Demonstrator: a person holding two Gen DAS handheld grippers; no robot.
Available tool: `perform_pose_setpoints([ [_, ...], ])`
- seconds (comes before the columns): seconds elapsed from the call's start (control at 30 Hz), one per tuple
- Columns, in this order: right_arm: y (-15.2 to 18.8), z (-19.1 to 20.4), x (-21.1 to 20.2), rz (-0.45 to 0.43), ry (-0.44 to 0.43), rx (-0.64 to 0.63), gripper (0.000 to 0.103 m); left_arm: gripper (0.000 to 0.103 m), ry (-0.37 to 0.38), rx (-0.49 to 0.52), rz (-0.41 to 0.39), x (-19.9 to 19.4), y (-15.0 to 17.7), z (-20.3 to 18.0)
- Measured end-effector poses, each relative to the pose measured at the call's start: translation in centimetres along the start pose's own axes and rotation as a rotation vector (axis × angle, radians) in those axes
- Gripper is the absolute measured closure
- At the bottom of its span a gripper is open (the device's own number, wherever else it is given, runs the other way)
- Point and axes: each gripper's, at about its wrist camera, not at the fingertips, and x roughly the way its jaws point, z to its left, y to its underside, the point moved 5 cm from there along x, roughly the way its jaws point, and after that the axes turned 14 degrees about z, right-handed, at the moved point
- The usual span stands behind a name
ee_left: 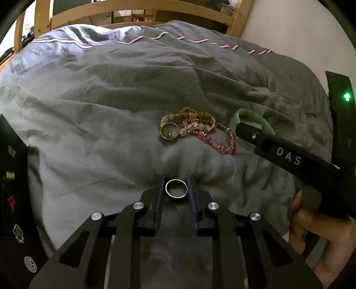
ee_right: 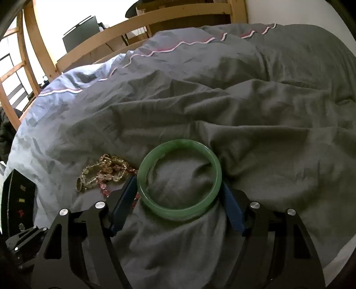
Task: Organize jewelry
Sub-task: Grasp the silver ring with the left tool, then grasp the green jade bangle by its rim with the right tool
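Left gripper (ee_left: 176,182) points steeply down at the bed, its blue-padded jaws drawn in close on one plain silver metal ring (ee_left: 176,188) — both pads sit right against the ring's sides, ring lying flat on the crumpled grey duvet (ee_left: 111,106) between them. Reads as a grip on the ring.

Right gripper (ee_right: 179,191) also tilts down, jaws set wide, one on either side of a single round translucent green jade-like bangle (ee_right: 179,179). Left pad sits against the bangle's outer rim; right pad is at the rim too, but the bangle hides the contact spot, so cannot tell if it presses. Bangle lies flat on the duvet. In the left wrist view the right gripper's black body comes in from the right edge, held by a hand (ee_left: 311,224) with fingers wrapped round the handle.

Further out, between the two grippers — a tangled pile: one pink faceted bead bracelet (ee_left: 222,140), pale yellow-clear bead strands (ee_left: 195,120) (count unclear, they overlap), and one gold-toned band ring (ee_left: 169,131) at the pile's left end. The pile lies just beside the bangle, beyond the silver ring.

Behind the bed, a light wooden bed frame (ee_left: 142,13).
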Motion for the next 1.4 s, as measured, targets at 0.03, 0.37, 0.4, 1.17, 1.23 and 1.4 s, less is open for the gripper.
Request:
perform_pose_setpoints([
  [0.03,0.0,0.1,-0.2,-0.010,-0.005,-0.001,0.030,0.083,0.000,0.001,-0.002,-0.1,0.0,0.0],
  [0.37,0.6,0.6,-1.4,-0.020,0.001,-0.038,0.071,0.083,-0.021,0.013,-0.017,-1.1,0.3,-0.5],
  [0.4,0.6,0.6,-1.3,-0.014,0.002,-0.037,0.071,0.083,-0.021,0.013,-0.020,-1.2,0.3,-0.6],
  [1.17,0.1,-0.5,-1.2,-0.030,-0.206,0.048,0.092,0.083,-0.019,0.006,-0.017,-1.4,0.4,-0.5],
  [1.23,0.2,-0.4,-1.7,-0.048,-0.216,0.041,0.093,0.083,-0.018,0.003,-0.018,-1.5,0.4,-0.5],
  [1.4,0.2,-0.2,-2.1,-0.063,-0.225,0.033,0.095,0.083,-0.017,0.002,-0.019,-1.5,0.4,-0.4],
])
